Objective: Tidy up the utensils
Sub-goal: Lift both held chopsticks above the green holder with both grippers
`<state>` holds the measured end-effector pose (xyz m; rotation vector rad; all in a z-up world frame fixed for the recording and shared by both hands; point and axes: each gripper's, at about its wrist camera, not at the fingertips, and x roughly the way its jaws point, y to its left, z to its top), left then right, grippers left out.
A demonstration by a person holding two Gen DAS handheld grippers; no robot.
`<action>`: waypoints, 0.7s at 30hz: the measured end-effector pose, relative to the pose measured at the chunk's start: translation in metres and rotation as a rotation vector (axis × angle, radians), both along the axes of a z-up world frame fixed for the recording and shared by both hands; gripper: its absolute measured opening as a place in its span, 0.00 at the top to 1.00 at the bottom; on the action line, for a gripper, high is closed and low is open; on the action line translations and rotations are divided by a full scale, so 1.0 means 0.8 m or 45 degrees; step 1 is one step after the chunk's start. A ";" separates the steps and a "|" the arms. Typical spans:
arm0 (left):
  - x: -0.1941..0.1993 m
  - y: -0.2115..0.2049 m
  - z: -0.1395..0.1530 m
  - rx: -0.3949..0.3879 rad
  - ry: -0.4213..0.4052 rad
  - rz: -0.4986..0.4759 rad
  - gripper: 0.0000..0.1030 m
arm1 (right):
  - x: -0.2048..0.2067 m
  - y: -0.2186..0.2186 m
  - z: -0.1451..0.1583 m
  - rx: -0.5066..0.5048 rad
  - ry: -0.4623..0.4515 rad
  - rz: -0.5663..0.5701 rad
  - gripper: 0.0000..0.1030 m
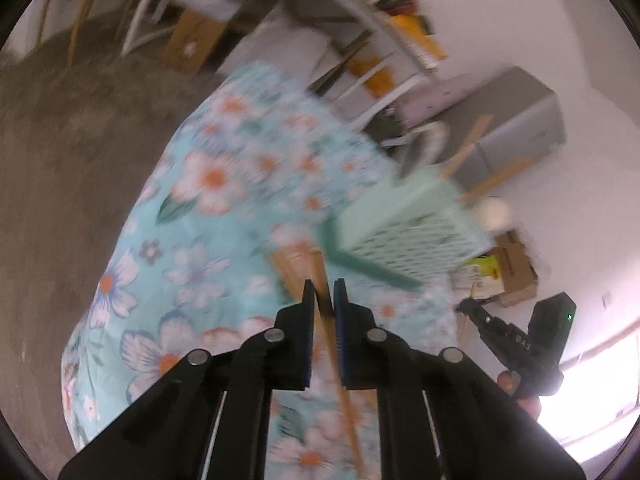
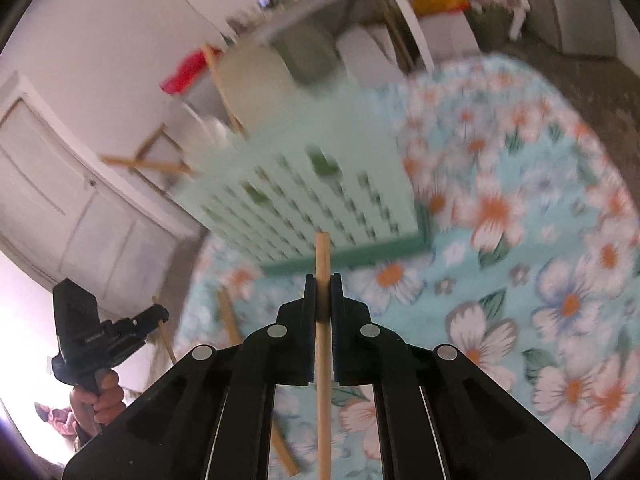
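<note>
A mint-green perforated utensil holder (image 1: 412,236) (image 2: 320,184) stands on the flowered tablecloth (image 1: 200,240) (image 2: 520,280), with wooden handles (image 1: 468,148) and a metal utensil (image 1: 424,140) sticking out of it. My left gripper (image 1: 323,286) is shut on a thin wooden stick (image 1: 345,392), above the cloth just short of the holder. My right gripper (image 2: 322,280) is shut on a round wooden stick (image 2: 322,248) whose tip points at the holder's base. Each gripper shows small in the other's view, the right gripper (image 1: 464,309) and the left gripper (image 2: 160,312), each with a stick. Both views are blurred.
A flat wooden piece (image 1: 294,266) and a loose stick (image 2: 230,316) lie on the cloth near the holder. Behind the table stand a white shelf rack (image 1: 360,12), a grey cabinet (image 1: 520,120) and cardboard boxes (image 1: 516,272). A white door (image 2: 60,200) is at the left.
</note>
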<state>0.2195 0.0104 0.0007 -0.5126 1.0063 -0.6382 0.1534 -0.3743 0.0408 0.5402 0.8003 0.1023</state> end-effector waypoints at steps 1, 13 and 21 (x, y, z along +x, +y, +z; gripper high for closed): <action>-0.005 -0.002 0.016 -0.013 -0.035 -0.025 0.94 | -0.008 -0.002 0.016 -0.020 -0.052 -0.011 0.95; -0.053 -0.055 0.230 -0.070 -0.671 -0.144 0.94 | -0.071 -0.006 0.090 -0.095 -0.339 -0.073 0.95; -0.011 -0.127 0.302 -0.042 -1.025 -0.002 0.94 | -0.088 -0.011 0.101 -0.059 -0.375 -0.093 0.95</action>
